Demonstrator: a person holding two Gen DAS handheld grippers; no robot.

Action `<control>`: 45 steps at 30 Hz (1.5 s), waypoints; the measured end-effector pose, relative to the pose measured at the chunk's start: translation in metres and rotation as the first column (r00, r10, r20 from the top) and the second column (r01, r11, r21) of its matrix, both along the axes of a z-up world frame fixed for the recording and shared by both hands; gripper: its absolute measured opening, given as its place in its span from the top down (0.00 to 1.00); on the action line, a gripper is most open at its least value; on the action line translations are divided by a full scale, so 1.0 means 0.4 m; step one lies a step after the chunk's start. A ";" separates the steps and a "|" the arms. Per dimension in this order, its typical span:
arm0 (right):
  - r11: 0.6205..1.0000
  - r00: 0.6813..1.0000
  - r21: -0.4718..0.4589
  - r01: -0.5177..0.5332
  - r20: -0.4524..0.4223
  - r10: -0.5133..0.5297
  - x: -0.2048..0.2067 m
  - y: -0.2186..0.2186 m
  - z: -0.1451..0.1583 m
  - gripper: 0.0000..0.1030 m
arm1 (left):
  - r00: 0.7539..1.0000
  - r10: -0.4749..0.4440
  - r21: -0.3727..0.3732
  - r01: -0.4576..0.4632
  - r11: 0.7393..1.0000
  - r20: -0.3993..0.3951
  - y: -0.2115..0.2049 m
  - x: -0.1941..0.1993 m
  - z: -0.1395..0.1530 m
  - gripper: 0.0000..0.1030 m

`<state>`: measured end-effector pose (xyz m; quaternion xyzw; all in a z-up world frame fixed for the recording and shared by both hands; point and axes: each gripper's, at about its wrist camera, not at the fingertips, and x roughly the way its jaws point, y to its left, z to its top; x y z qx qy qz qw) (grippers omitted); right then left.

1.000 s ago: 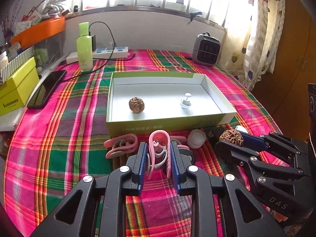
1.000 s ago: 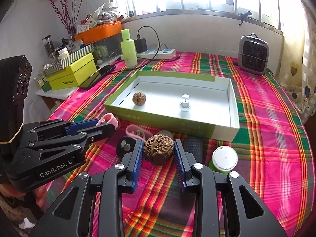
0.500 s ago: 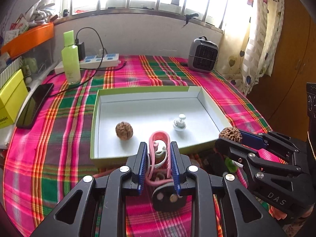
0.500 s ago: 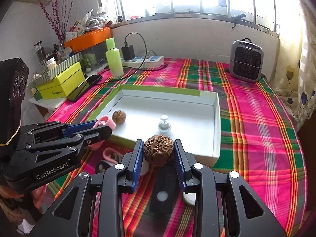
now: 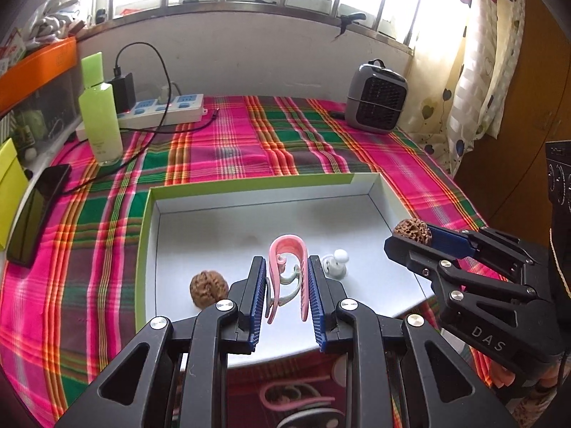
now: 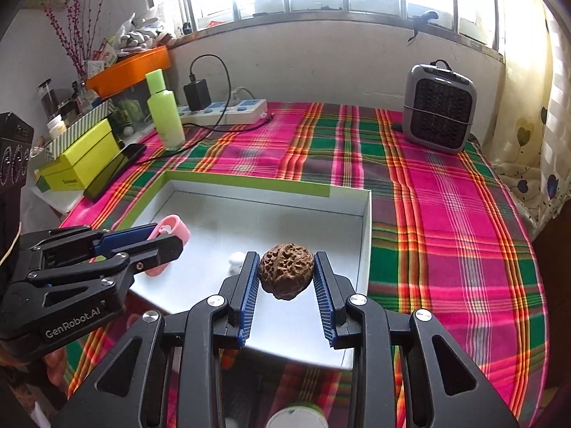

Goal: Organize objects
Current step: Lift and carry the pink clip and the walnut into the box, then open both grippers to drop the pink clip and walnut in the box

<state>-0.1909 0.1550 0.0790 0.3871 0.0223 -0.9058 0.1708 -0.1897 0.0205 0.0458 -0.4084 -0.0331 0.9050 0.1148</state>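
Already a walnut [image 5: 208, 289] and a white knob [image 5: 335, 265] lay in the box [image 5: 249, 182]; left tongs [image 5: 286, 281] gripped a pink clip [image 5: 287, 267], right tongs [image 6: 285, 280] another walnut [image 6: 286, 275], more clips [image 5: 292, 397] waiting outside.

Only readable stuff: "DAS" in grey on the right gripper [image 5: 410, 239] body, and "GenRobot.AI" on the left gripper [image 6: 167, 237]. Yellow-green box [image 6: 76, 164] print is too blurry.
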 end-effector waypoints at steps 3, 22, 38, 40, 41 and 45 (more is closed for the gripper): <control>1.000 1.000 0.008 0.008 0.016 -0.008 -0.036 0.005 -0.013 0.69 | 1.000 0.002 -0.008 -0.002 1.000 0.009 0.003 -0.029 -0.008 0.79; 0.999 0.998 0.042 -0.022 0.059 0.019 -0.151 0.000 -0.055 0.69 | 0.997 -0.005 -0.042 0.008 0.999 0.072 0.042 -0.150 -0.061 0.79; 0.998 0.997 0.061 -0.034 0.075 0.030 -0.173 -0.003 -0.066 0.69 | 0.994 -0.001 -0.048 0.006 0.999 0.108 0.045 -0.167 -0.087 0.79; 0.997 0.997 0.064 -0.036 0.075 0.031 -0.173 -0.004 -0.067 0.69 | 0.994 -0.001 -0.051 0.007 0.999 0.108 0.046 -0.168 -0.088 0.79; 0.997 0.997 0.066 -0.037 0.076 0.032 -0.173 -0.005 -0.067 0.69 | 0.994 -0.002 -0.051 0.007 0.999 0.108 0.045 -0.168 -0.087 0.79; 0.997 0.997 0.071 -0.037 0.076 0.031 -0.173 -0.007 -0.068 0.69 | 0.994 -0.001 -0.046 0.006 0.999 0.111 0.045 -0.169 -0.087 0.79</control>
